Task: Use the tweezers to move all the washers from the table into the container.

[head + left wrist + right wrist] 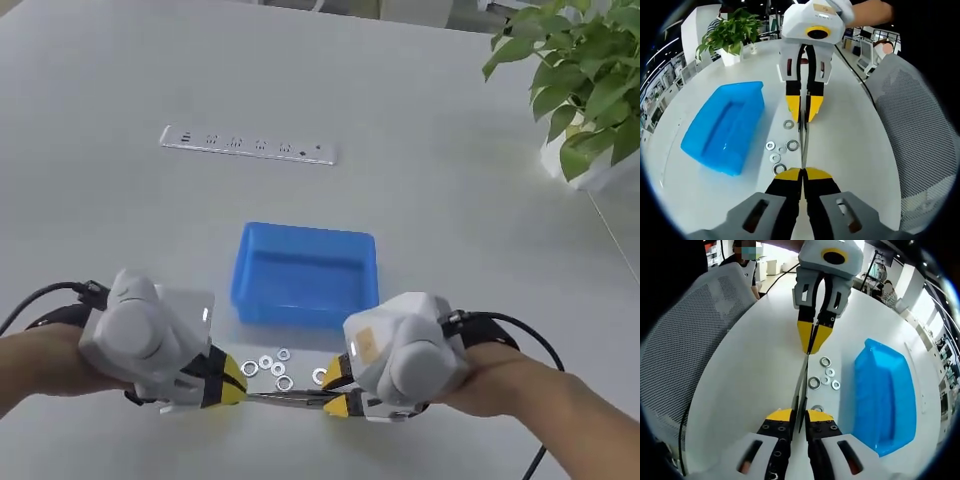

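Observation:
A slim pair of metal tweezers (290, 397) lies level between my two grippers, just above the table. My left gripper (238, 384) is shut on one end (803, 150). My right gripper (336, 391) is shut on the other end (801, 385). The two face each other nose to nose, with the right gripper (805, 107) meeting the left gripper (812, 340). Several small steel washers (272, 366) are scattered on the table beside the tweezers (780, 150) (825, 377). The blue rectangular container (300, 308) stands open just beyond them (705, 145) (885, 405).
A white power strip (248, 144) lies farther back on the table. A potted plant (580, 70) stands at the far right corner. A grey mesh chair (920, 125) sits at the table's near edge (695, 325).

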`<control>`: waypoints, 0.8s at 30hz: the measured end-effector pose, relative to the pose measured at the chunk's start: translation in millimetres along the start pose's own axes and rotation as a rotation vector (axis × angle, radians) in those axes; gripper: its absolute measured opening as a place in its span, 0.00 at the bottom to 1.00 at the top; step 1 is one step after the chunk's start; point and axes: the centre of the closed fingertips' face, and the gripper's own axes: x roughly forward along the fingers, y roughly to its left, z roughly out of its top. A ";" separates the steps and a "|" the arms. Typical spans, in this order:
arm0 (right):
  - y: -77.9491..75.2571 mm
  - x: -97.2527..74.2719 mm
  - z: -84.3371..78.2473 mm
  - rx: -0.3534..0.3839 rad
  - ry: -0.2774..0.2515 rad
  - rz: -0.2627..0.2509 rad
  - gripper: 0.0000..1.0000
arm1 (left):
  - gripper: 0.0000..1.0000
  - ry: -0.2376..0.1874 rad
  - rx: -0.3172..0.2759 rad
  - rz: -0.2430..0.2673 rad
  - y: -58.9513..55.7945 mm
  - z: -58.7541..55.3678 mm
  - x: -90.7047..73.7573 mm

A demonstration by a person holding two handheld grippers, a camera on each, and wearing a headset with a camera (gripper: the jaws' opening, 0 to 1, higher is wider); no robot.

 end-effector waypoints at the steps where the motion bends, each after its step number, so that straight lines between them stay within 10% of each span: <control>1: 0.0 -0.1 0.2 0.008 -0.002 -0.001 0.11 | 0.05 0.000 0.004 0.000 0.2 -0.1 0.0; 24: 1.9 0.5 -0.2 0.020 -0.004 -0.004 0.11 | 0.04 -0.012 -0.010 0.014 -4.0 11.0 -11.4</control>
